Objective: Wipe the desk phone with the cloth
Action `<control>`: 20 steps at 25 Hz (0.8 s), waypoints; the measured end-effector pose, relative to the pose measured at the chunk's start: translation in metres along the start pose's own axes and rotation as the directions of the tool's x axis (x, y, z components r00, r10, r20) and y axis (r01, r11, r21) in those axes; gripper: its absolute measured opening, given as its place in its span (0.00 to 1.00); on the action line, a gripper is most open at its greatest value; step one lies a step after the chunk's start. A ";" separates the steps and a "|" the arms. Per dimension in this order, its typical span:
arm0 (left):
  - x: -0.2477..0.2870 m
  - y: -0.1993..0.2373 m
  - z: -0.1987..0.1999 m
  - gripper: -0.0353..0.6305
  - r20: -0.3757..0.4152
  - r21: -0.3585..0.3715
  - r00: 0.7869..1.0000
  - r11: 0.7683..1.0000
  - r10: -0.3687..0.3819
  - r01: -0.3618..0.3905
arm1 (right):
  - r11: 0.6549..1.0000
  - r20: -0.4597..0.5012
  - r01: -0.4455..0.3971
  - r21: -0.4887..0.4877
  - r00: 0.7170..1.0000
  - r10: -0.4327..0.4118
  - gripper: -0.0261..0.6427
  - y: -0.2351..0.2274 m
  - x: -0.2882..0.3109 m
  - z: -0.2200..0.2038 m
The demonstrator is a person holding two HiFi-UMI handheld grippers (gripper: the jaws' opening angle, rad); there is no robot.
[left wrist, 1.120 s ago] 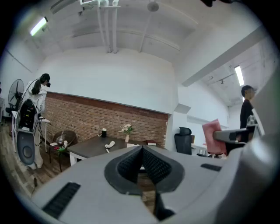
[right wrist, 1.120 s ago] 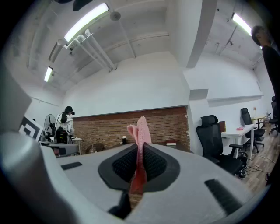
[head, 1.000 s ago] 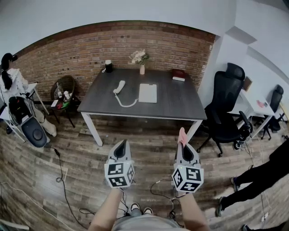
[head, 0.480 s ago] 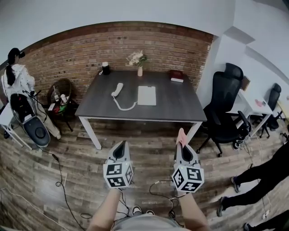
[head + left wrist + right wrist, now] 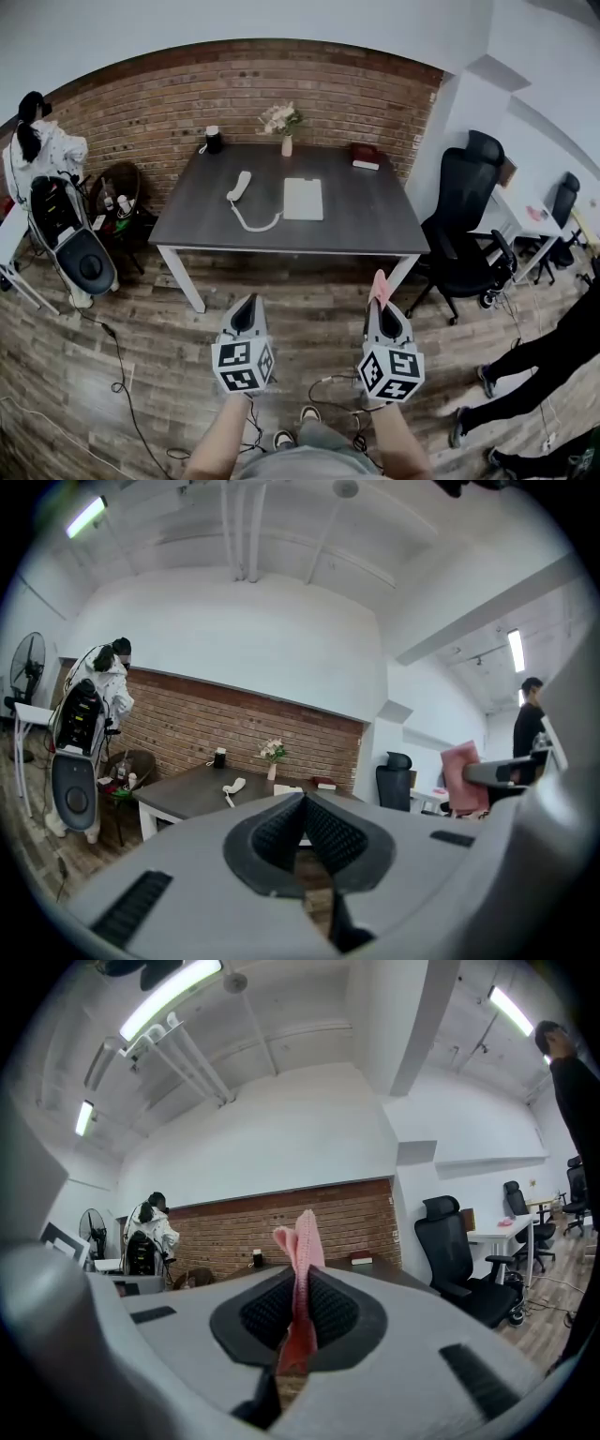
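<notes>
Head view has the right tool [image 5: 377,307] pinched on the pink cloth [image 5: 379,284], whose fold pokes past the tips, probably kept free for rubbing, while the left tool [image 5: 253,300] is closed on nothing and the desk phone [image 5: 304,198] sits well ahead on the table [image 5: 375,211].

There's the soft pink fabric cloth [image 5: 302,1241], limp against the right gripper [image 5: 380,305] of matt grey plastic with ribbed black pads [image 5: 337,1313]. And a smooth white plastic desk phone [image 5: 303,198] on the matt dark grey bench [image 5: 366,216]; rough red brick wall [image 5: 169,103], grainy wooden plank floor [image 5: 150,328].
</notes>
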State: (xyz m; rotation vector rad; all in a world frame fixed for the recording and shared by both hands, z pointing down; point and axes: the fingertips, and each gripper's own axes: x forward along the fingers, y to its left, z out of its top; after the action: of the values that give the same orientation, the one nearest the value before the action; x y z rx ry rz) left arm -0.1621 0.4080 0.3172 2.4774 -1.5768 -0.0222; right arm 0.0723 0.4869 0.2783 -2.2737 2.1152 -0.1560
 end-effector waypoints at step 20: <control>0.163 0.021 0.026 0.06 0.006 0.005 0.998 0.998 0.056 -0.056 | 0.998 -0.015 -0.062 0.025 0.998 0.063 0.07 -0.046 0.174 0.010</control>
State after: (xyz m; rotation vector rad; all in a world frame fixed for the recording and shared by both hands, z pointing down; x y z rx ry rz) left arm -0.1142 0.2488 0.3114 2.4385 -1.6498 -0.0171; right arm 0.1314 0.3161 0.2815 -2.1972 2.1763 -0.1984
